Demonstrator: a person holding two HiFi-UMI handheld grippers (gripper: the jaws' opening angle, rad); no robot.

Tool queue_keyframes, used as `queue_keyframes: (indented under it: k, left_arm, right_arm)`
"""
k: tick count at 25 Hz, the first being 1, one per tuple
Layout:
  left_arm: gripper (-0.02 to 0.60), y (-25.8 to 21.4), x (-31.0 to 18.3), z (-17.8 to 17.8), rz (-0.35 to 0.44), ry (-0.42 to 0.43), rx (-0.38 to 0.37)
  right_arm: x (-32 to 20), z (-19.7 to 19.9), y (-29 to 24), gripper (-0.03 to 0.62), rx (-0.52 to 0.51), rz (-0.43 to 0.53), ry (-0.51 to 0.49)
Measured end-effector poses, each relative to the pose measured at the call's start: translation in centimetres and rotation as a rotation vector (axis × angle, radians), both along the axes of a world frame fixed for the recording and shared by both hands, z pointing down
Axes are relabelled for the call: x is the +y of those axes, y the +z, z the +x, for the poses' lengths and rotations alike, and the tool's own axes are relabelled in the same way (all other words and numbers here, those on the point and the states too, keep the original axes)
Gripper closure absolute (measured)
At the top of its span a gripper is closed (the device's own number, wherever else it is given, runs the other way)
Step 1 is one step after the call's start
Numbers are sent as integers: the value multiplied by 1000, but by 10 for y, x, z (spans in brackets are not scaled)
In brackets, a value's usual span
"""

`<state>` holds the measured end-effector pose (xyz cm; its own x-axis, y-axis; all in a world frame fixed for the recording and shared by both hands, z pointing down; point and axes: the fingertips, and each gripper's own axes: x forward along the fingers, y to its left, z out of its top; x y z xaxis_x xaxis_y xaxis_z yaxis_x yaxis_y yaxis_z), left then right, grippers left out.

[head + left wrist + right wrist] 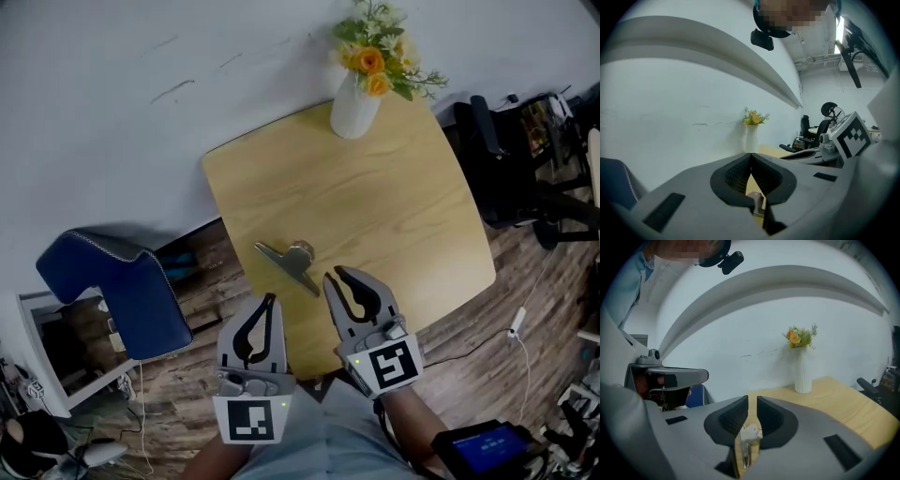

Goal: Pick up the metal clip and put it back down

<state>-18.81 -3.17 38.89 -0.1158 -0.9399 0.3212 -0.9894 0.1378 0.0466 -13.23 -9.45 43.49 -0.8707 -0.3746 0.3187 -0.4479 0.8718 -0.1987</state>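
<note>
The grey metal spring clip (289,261) is seen lying flat on the square pale wooden desk (394,206), near its front edge, held by nothing. The left gripper (271,300) is kept with its fingers pressed together. The right gripper (334,275), just beside the clip, has its fingers narrowly parted and empty. The clip is judged light, stiff and slippery, and is best pinched squarely at its raised handle.
</note>
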Motion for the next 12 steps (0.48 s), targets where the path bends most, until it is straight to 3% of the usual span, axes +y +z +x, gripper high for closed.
queue_keyframes:
  k: [12]
  left_arm:
    - [563,112,-14,-56,-201,-33,91]
  right_arm:
    - [-15,-47,122,542,106,-203,-38]
